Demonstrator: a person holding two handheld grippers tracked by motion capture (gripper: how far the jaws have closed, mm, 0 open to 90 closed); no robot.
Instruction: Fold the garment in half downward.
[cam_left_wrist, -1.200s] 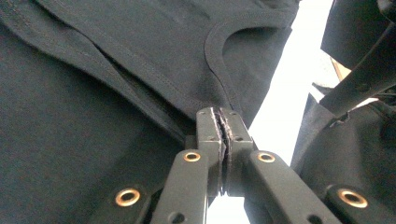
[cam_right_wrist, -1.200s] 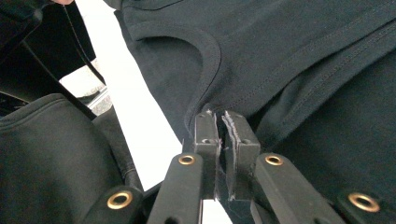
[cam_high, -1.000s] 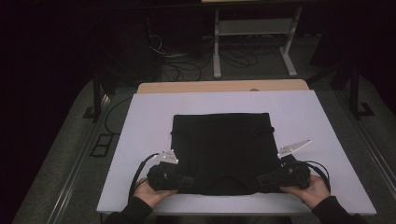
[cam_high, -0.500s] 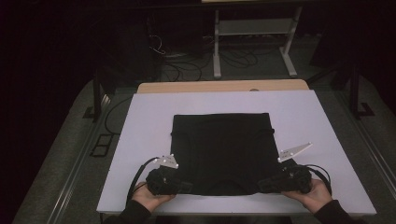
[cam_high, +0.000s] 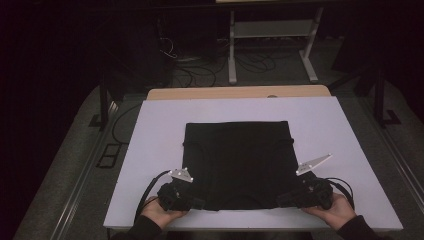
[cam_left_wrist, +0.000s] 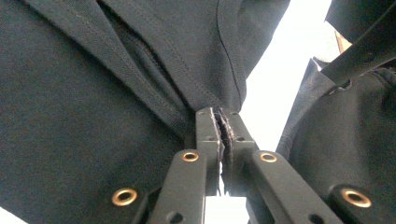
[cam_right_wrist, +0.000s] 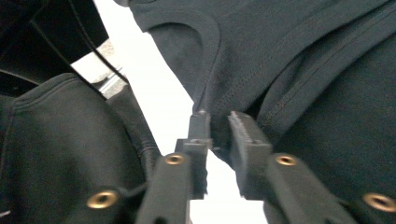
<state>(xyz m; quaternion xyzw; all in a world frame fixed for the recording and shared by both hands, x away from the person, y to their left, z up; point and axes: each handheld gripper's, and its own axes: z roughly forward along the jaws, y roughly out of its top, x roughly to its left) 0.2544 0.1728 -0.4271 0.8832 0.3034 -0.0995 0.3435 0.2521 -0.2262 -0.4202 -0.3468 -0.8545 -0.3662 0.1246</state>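
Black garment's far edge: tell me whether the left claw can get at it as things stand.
Probably not right away. The left claw is shut on the near edge of the black garment, so it would have to let go first. Nothing lies on the white table along the way.

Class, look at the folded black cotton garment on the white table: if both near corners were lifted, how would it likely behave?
The folded black cotton garment would probably sag between the corners, since its layers drape loosely at the left gripper. It likely weighs little, being thin stitched knit. The folds may slide apart; the right gripper has just been opening, cloth between its jaws.
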